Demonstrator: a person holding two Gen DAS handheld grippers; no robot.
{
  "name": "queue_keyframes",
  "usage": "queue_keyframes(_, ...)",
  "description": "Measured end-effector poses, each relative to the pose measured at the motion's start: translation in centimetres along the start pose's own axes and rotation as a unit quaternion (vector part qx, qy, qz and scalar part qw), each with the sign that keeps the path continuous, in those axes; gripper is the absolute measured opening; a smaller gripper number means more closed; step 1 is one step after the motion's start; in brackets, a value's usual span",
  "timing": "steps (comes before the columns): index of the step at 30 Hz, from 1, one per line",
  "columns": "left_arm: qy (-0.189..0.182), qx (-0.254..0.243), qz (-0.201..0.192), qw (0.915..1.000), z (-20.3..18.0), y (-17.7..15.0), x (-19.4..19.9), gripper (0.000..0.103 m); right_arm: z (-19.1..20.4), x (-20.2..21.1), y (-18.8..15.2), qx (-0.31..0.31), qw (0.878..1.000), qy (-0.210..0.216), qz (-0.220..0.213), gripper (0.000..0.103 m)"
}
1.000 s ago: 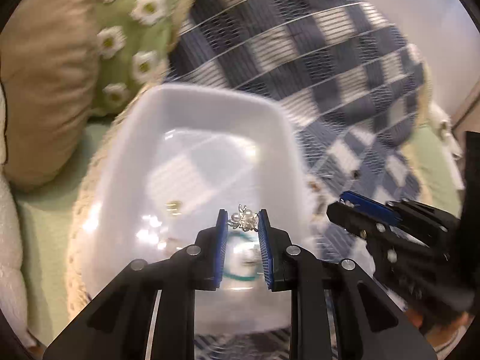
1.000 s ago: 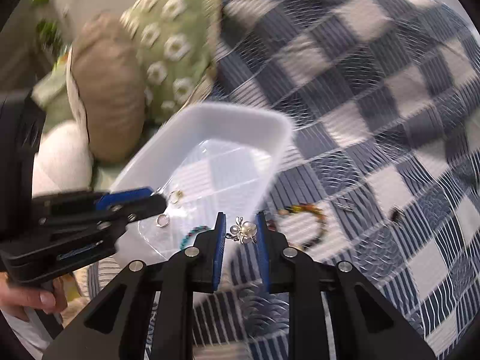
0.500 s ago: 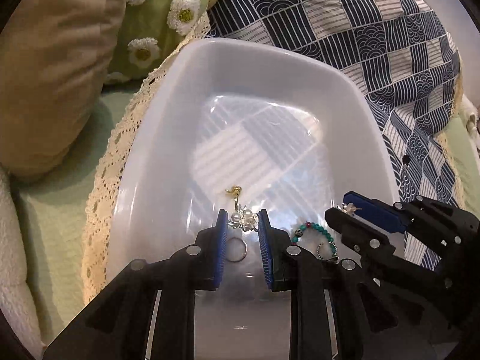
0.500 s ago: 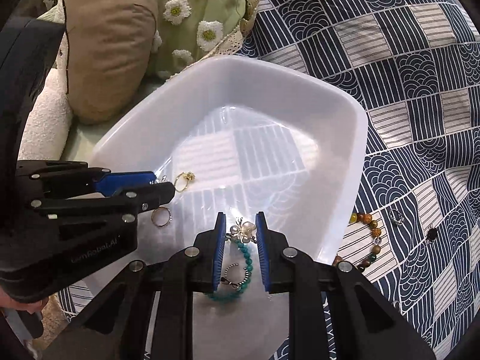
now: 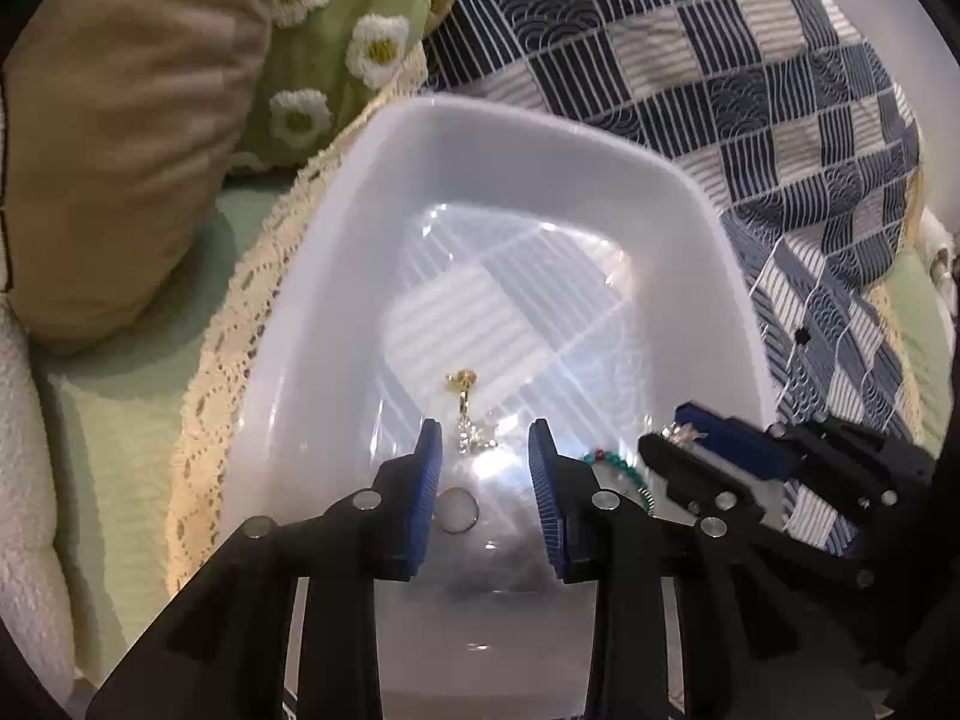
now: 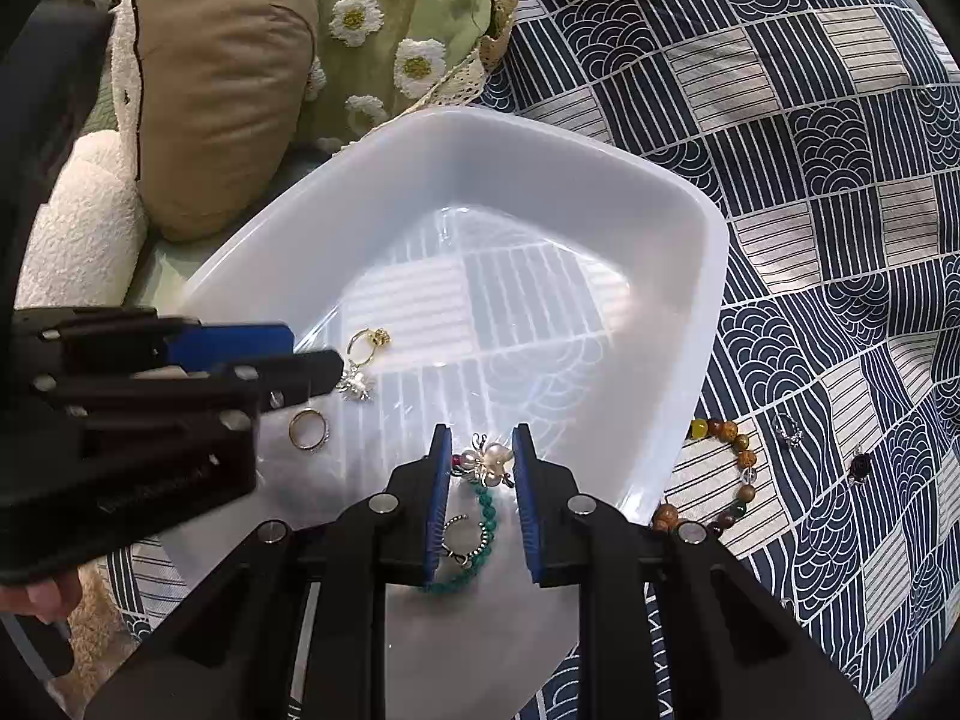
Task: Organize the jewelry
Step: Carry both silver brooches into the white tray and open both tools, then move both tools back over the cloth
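In the right wrist view, the right gripper [image 6: 480, 462] is seen close up, w/ a small pearl piece [image 6: 489, 461] sitting between its blue pads. It looks pinched there, but the pads are only just at its sides, so a firm hold can't be told for sure. The pearl piece is judged to be very light, hard and bumpy, w/ thin silver wire bits that could bend or snag; it is best held by the round pearls, not the wire. Right under it, inside the white tub [image 6: 708, 276], a green bead bracelet [image 6: 480, 534] is lying; it is judged floppy and easy to slide on the smooth plastic. A bit further in, a gold ring [image 6: 309, 429], a silver flower piece [image 6: 357, 387] and a gold hoop earring [image 6: 366, 342] are lying on the tub floor. The left gripper [image 5: 485, 450] is held over them w/ its pads spread apart & nothing between them. Outside the tub, just beside its rim, a brown bead bracelet [image 6: 726, 468] is left on the blue checked blanket [image 6: 840, 150], and two tiny pieces [image 6: 789, 429] are lying further off. Far back, a daisy pillow [image 6: 408, 18] and a tan cushion [image 6: 222, 72] are seen.
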State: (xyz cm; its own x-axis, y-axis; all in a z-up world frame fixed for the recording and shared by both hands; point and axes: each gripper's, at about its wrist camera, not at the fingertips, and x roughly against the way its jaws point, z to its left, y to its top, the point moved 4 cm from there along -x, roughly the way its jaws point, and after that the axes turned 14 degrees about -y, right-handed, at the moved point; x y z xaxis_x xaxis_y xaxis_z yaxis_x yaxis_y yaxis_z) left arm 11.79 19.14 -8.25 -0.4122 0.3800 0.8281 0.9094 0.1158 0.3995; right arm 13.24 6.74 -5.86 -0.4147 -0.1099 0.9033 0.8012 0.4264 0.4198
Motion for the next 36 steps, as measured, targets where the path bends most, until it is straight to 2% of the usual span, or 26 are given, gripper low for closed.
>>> queue_keyframes(1,0.002,0.005,-0.006,1.0000,0.1,0.0,0.4,0.034,-0.1,0.1,0.0,-0.003,1.000,0.002,0.001,0.022)
queue_keyframes(5,0.003,0.014,-0.016,0.9998,0.3,-0.1,1.2,0.035,-0.4,0.5,0.2,-0.008,1.000,0.001,0.000,0.023)
queue_keyframes(6,0.001,0.013,-0.017,0.9998,0.2,-0.1,1.4,0.035,-0.5,0.6,0.3,-0.009,1.000,0.000,0.000,0.029)
queue_keyframes(8,-0.001,0.013,-0.024,0.9996,0.2,-0.1,1.9,0.035,-0.9,1.2,0.5,-0.015,1.000,0.001,-0.006,0.030)
queue_keyframes(10,-0.005,0.014,-0.028,0.9995,0.1,-0.2,2.4,0.040,-1.4,1.9,0.8,-0.021,1.000,0.006,-0.007,0.031)
queue_keyframes(14,-0.021,0.010,-0.048,0.9986,-0.9,-0.4,4.0,0.042,-3.8,4.6,1.2,-0.043,0.999,0.011,-0.022,0.031)
queue_keyframes(15,-0.028,0.006,-0.052,0.9982,-1.4,-0.5,4.3,0.045,-4.9,5.4,1.2,-0.052,0.998,0.010,-0.027,0.036)
queue_keyframes(17,-0.048,-0.012,-0.062,0.9969,-2.9,-0.6,5.1,0.056,-7.2,6.7,0.9,-0.072,0.997,0.000,-0.035,0.050)
queue_keyframes(18,-0.060,-0.029,-0.067,0.9955,-4.2,-0.8,5.5,0.060,-8.7,7.3,0.5,-0.084,0.996,-0.009,-0.040,0.053)
queue_keyframes(22,-0.080,-0.071,-0.065,0.9921,-8.1,-1.7,5.4,0.064,-14.3,8.3,-1.9,-0.112,0.992,-0.049,-0.031,0.056)
queue_keyframes(25,-0.103,-0.097,-0.055,0.9884,-11.2,-2.4,4.7,0.075,-18.4,7.8,-4.0,-0.131,0.987,-0.090,-0.017,0.063)
queue_keyframes(27,-0.111,-0.113,-0.049,0.9861,-13.1,-2.8,4.0,0.076,-21.0,7.1,-5.4,-0.137,0.983,-0.125,-0.006,0.064)
queue_keyframes(29,-0.118,-0.130,-0.040,0.9837,-15.3,-3.2,3.2,0.076,-22.7,6.5,-6.8,-0.147,0.979,-0.137,0.012,0.064)
queue_keyframes(33,-0.117,-0.161,-0.016,0.9799,-19.0,-3.4,0.4,0.076,-25.3,5.1,-8.8,-0.171,0.975,-0.135,0.036,0.064)
queue_keyframes(36,-0.115,-0.162,0.000,0.9801,-20.3,-3.2,-1.8,0.076,-25.8,4.4,-9.0,-0.180,0.974,-0.134,0.045,0.064)
